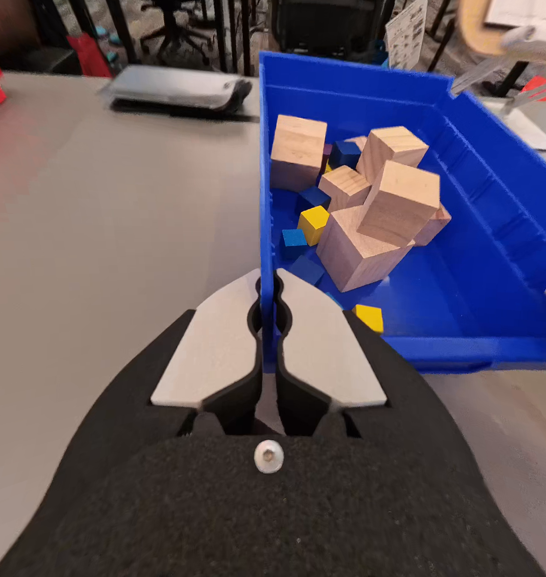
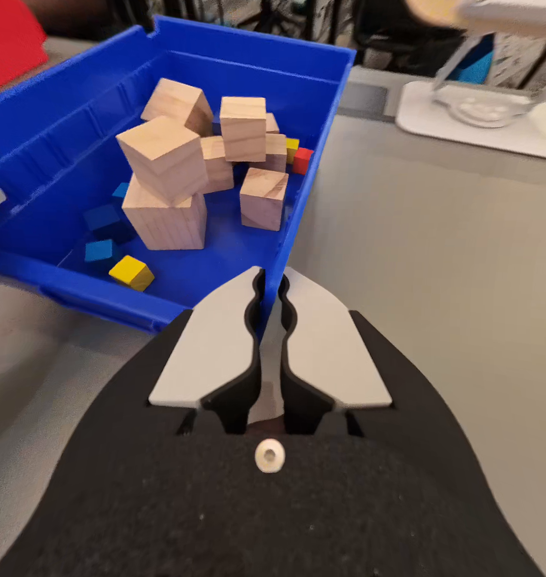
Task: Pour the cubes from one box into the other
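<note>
A blue plastic box (image 1: 484, 218) holds several large plain wooden cubes (image 1: 399, 203) and small blue, yellow and red cubes. My left gripper (image 1: 268, 278) is shut on the box's left side wall, one finger inside and one outside. My right gripper (image 2: 271, 278) is shut on the box's right side wall (image 2: 299, 199) in the same way. The wooden cubes (image 2: 165, 156) are piled toward the far end, with a yellow cube (image 2: 131, 273) near the front. A tip of each other gripper shows at the opposite wall. The box looks tilted. A red box (image 2: 9, 40) stands far left.
The grey table (image 1: 109, 218) stretches to the left. A flat dark and silver device (image 1: 178, 90) lies at the far edge. A white stand base (image 2: 484, 125) sits at the far right. Office chairs and clutter stand beyond the table.
</note>
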Demonstrator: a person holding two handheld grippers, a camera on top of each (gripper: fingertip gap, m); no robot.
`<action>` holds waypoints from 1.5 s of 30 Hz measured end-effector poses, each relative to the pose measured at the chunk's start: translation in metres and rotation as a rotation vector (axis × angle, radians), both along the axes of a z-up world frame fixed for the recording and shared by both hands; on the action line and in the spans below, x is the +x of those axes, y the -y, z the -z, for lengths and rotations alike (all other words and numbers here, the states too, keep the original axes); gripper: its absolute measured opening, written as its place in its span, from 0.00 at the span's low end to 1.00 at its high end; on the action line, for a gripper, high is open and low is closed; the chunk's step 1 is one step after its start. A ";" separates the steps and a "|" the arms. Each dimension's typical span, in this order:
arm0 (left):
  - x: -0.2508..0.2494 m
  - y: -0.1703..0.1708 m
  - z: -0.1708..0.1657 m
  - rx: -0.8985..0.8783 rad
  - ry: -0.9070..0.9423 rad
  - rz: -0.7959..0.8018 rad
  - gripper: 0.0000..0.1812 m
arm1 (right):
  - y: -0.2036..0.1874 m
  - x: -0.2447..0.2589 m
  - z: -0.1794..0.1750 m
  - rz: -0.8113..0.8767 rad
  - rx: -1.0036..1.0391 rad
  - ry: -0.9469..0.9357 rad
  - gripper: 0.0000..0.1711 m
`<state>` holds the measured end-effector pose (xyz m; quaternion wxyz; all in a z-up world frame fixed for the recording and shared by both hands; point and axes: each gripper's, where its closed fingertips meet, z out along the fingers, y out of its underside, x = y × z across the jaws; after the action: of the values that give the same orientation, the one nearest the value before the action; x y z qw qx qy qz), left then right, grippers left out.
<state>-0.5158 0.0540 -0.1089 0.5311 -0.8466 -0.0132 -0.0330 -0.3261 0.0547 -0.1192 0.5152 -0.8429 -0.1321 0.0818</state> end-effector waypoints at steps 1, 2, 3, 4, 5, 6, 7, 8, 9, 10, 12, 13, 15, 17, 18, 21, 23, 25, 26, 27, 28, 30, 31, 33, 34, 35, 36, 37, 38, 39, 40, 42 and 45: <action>-0.008 0.001 0.007 -0.008 0.024 -0.005 0.01 | 0.003 -0.009 0.003 -0.028 -0.001 0.010 0.05; -0.013 0.000 0.011 0.011 0.036 -0.001 0.01 | 0.004 -0.013 0.006 -0.036 0.003 0.027 0.05; -0.015 0.000 0.013 0.024 0.062 0.003 0.02 | 0.003 -0.015 0.006 -0.040 0.020 0.018 0.05; -0.014 -0.001 0.013 0.037 0.092 0.007 0.02 | 0.003 -0.015 0.006 -0.042 0.017 -0.007 0.06; -0.014 -0.001 0.013 0.036 0.099 0.001 0.02 | 0.003 -0.015 0.006 -0.052 0.004 -0.043 0.07; -0.014 -0.001 0.013 0.028 0.086 -0.007 0.02 | 0.004 -0.016 0.006 -0.070 -0.009 -0.064 0.07; -0.012 0.000 0.013 0.015 0.070 -0.006 0.04 | 0.005 -0.016 0.006 -0.098 -0.016 -0.060 0.08; -0.010 0.002 0.013 -0.004 0.058 -0.002 0.10 | 0.008 -0.018 0.007 -0.150 -0.031 -0.039 0.09; -0.011 0.005 0.011 -0.019 0.042 -0.015 0.15 | 0.016 -0.019 0.008 -0.229 -0.056 -0.007 0.13; -0.015 0.010 0.006 -0.014 0.019 -0.044 0.21 | 0.024 -0.017 0.007 -0.298 -0.071 0.025 0.15; -0.027 0.022 -0.011 0.039 -0.005 -0.110 0.23 | 0.039 -0.003 -0.002 -0.409 -0.036 0.066 0.18; -0.030 0.030 -0.019 0.056 0.003 -0.131 0.24 | 0.051 0.006 -0.004 -0.477 -0.037 0.088 0.19; -0.028 0.047 -0.028 0.069 0.046 -0.136 0.25 | 0.075 0.037 -0.005 -0.585 -0.068 0.122 0.21; -0.016 0.061 -0.033 0.091 0.113 -0.114 0.25 | 0.092 0.081 -0.006 -0.623 -0.068 0.126 0.21; -0.006 0.067 -0.035 0.105 0.157 -0.096 0.25 | 0.097 0.108 -0.006 -0.615 -0.064 0.115 0.21; 0.032 0.081 -0.038 0.142 0.308 -0.044 0.23 | 0.106 0.205 -0.010 -0.465 -0.037 -0.003 0.22; 0.059 0.089 -0.032 0.143 0.360 -0.024 0.20 | 0.106 0.288 -0.015 -0.231 -0.006 -0.140 0.26; 0.079 0.099 -0.023 0.147 0.358 -0.034 0.19 | 0.115 0.369 -0.014 -0.035 -0.018 -0.260 0.26; 0.091 0.104 -0.018 0.137 0.344 -0.012 0.19 | 0.120 0.408 -0.014 0.047 -0.003 -0.290 0.26; 0.104 0.108 -0.013 0.109 0.327 0.021 0.20 | 0.124 0.443 -0.017 0.119 0.036 -0.313 0.26; 0.115 0.113 -0.008 0.083 0.311 0.051 0.20 | 0.127 0.473 -0.022 0.174 0.078 -0.342 0.26; 0.129 0.120 -0.010 0.091 0.293 0.079 0.22 | 0.126 0.516 -0.035 0.268 0.149 -0.382 0.25; 0.133 0.123 -0.013 0.107 0.285 0.086 0.22 | 0.125 0.528 -0.037 0.298 0.171 -0.370 0.25; 0.138 0.125 -0.016 0.120 0.265 0.099 0.22 | 0.124 0.540 -0.031 0.327 0.172 -0.315 0.25; 0.139 0.125 -0.015 0.121 0.259 0.107 0.22 | 0.123 0.540 -0.026 0.332 0.159 -0.308 0.25; 0.140 0.124 -0.014 0.120 0.254 0.112 0.22 | 0.122 0.537 -0.022 0.330 0.148 -0.333 0.24; 0.140 0.122 -0.011 0.115 0.248 0.114 0.21 | 0.121 0.532 -0.021 0.316 0.140 -0.385 0.24; 0.139 0.121 -0.007 0.099 0.238 0.115 0.21 | 0.120 0.526 -0.020 0.295 0.127 -0.448 0.23; 0.136 0.120 -0.003 0.083 0.231 0.111 0.21 | 0.119 0.522 -0.018 0.279 0.107 -0.509 0.23; 0.134 0.120 -0.002 0.077 0.234 0.104 0.21 | 0.118 0.520 -0.016 0.276 0.090 -0.560 0.23; 0.131 0.120 -0.002 0.079 0.246 0.099 0.21 | 0.118 0.521 -0.014 0.283 0.075 -0.579 0.23; 0.127 0.119 -0.005 0.088 0.283 0.093 0.20 | 0.119 0.526 -0.011 0.298 0.074 -0.525 0.23; 0.122 0.117 -0.004 0.084 0.293 0.088 0.20 | 0.120 0.530 -0.015 0.315 0.107 -0.432 0.22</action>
<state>-0.3940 -0.0630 -0.1045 0.5563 -0.8096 -0.0523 -0.1799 0.2036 -0.0654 -0.1044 0.5815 -0.7877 0.1094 0.1716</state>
